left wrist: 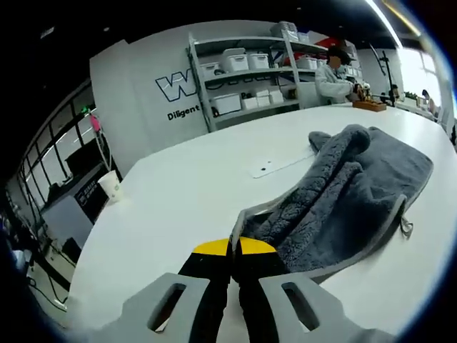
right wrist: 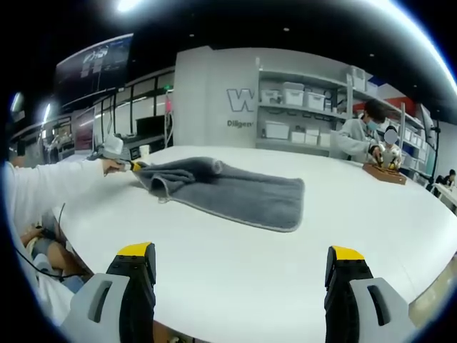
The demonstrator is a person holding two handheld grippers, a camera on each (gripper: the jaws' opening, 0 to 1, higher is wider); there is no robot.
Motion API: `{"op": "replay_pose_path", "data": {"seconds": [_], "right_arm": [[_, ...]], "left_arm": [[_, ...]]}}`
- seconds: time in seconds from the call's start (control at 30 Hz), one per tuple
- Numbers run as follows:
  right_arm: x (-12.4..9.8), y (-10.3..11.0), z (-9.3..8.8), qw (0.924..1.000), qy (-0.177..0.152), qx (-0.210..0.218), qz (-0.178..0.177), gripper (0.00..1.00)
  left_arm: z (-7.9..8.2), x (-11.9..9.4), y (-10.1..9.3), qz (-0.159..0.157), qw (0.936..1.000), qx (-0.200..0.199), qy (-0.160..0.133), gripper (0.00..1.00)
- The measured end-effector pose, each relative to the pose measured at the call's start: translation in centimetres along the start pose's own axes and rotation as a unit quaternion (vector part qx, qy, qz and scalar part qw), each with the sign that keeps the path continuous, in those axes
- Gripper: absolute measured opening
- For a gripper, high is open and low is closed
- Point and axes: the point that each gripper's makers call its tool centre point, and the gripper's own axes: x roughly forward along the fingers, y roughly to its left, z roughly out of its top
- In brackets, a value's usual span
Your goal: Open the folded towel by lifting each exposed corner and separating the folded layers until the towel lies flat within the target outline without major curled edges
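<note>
My left hand-held gripper (left wrist: pixel 234 246) is clenched on a corner of the grey towel (right wrist: pixel 228 191) lying partly folded on the white surface (right wrist: pixel 271 271), my right hand-held gripper (right wrist: pixel 243 275) hangs released well back, so next is probably peeling that layer outward.

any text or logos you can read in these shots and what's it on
"W": start of a large blue logo on the back wall, the rest hidden by the shelves.
"Diligent": small line under that logo, cut off by the shelves.
Labels on the shelf bins: too small to read.
</note>
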Motion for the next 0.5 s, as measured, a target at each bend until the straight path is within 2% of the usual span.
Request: {"op": "replay_pose_path", "data": {"seconds": [0.3,0.5], "right_arm": [[-0.1,0.0,0.0,1.0000,0.000,-0.002,0.000,0.99],[-0.1,0.1,-0.1,1.0000,0.002,-0.002,0.001,0.99]], "left_arm": [[-0.4,-0.9,1.5,0.011,0.9999,0.003,0.001,0.02],[-1.4,-1.7,3.1,0.026,0.9996,0.000,0.009,0.02]]}}
